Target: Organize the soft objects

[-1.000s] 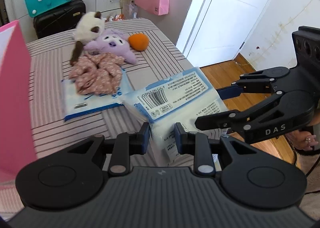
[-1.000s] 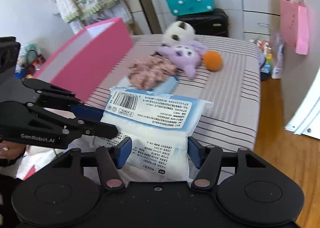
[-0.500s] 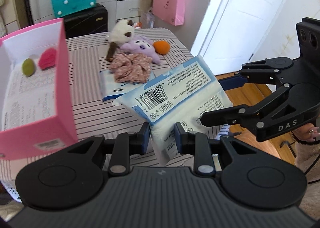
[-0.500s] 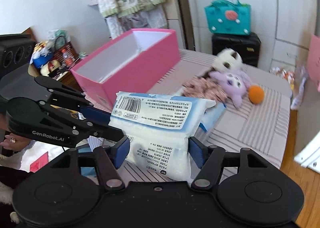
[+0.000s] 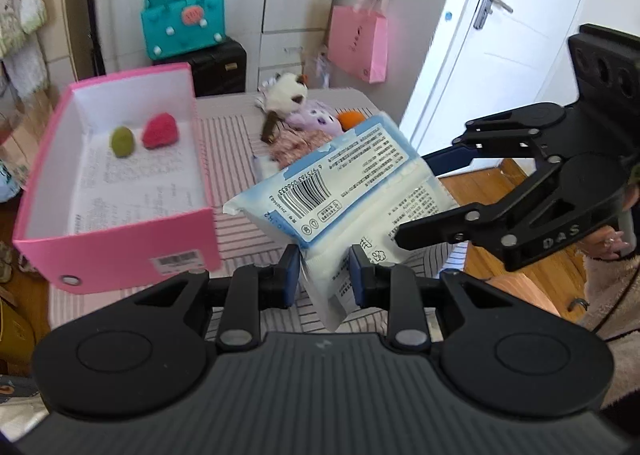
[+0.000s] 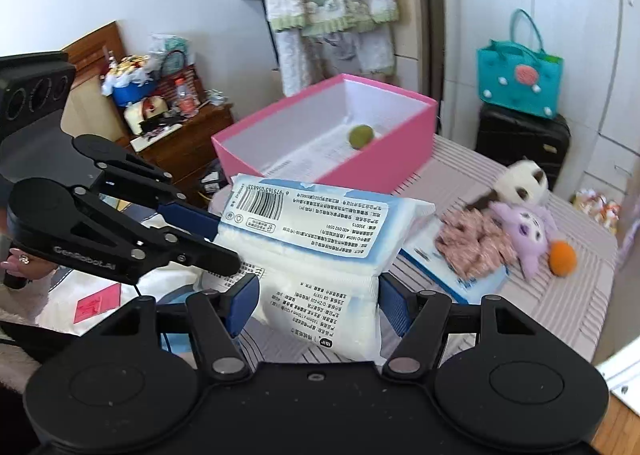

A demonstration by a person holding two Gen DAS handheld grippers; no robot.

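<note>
Both grippers hold one white and blue tissue pack in the air above the striped table. My left gripper is shut on its thin end; my right gripper is shut across its body. The open pink box stands to the left with a green ball and a red soft toy inside. Farther back lie a white plush, a purple plush, an orange ball, a floral cloth and a second blue pack.
A teal bag sits on a black suitcase behind the table. A pink paper bag hangs by the white door. A wooden cabinet with clutter stands left of the box. Wooden floor lies to the right.
Both grippers have lifted the tissue pack higher and swung it left toward the pink box, whose inside now shows. The toys on the table have not moved.
</note>
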